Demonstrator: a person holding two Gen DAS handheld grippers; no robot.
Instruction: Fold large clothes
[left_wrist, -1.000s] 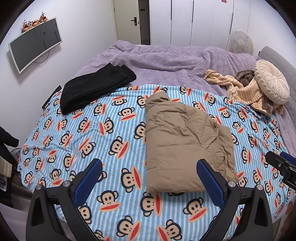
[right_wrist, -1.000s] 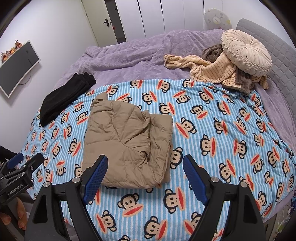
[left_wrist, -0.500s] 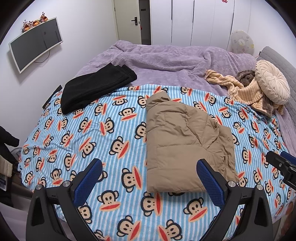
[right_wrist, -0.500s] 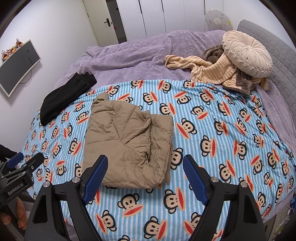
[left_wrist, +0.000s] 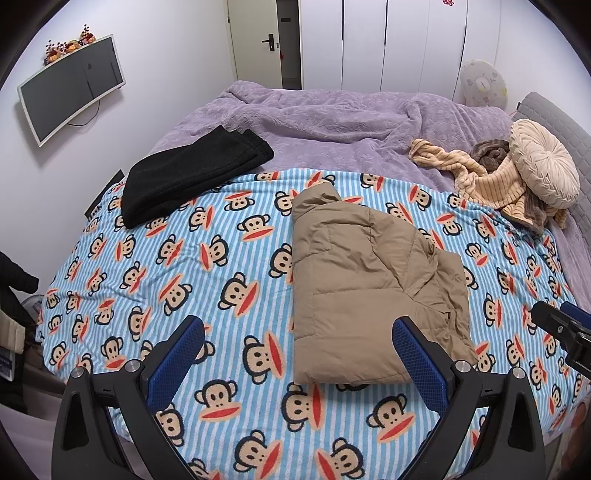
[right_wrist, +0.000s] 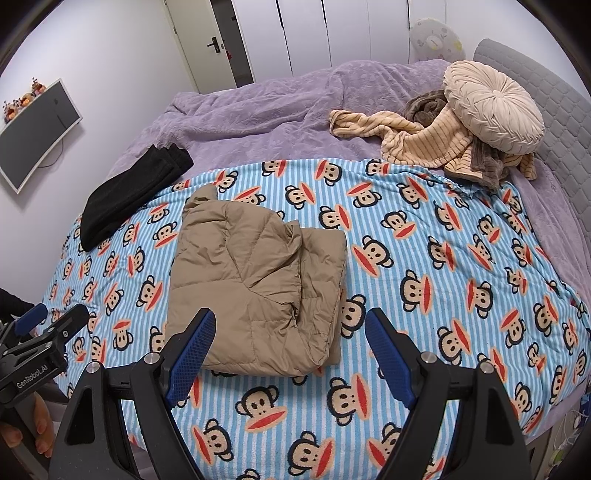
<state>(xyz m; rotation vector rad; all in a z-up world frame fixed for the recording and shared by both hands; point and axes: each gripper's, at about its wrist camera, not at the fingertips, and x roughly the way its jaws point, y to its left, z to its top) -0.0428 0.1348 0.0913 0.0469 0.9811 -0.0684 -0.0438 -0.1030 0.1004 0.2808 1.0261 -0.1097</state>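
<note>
A tan puffer jacket (left_wrist: 365, 280) (right_wrist: 255, 288) lies folded into a thick rectangle on the blue striped monkey-print blanket (left_wrist: 207, 266) (right_wrist: 424, 266). My left gripper (left_wrist: 297, 328) hovers open above the near edge of the bed, its right blue pad in front of the jacket's near corner, nothing between the fingers. My right gripper (right_wrist: 290, 321) is open too, held over the jacket's near right corner without touching it. Each gripper shows at the edge of the other's view.
A folded black garment (left_wrist: 192, 173) (right_wrist: 129, 192) lies at the blanket's far left. Beige striped clothes (left_wrist: 491, 181) and a round cream cushion (right_wrist: 491, 107) pile at the far right by the grey headboard. A purple cover (left_wrist: 332, 122) spreads behind. A monitor (left_wrist: 70, 86) hangs on the left wall.
</note>
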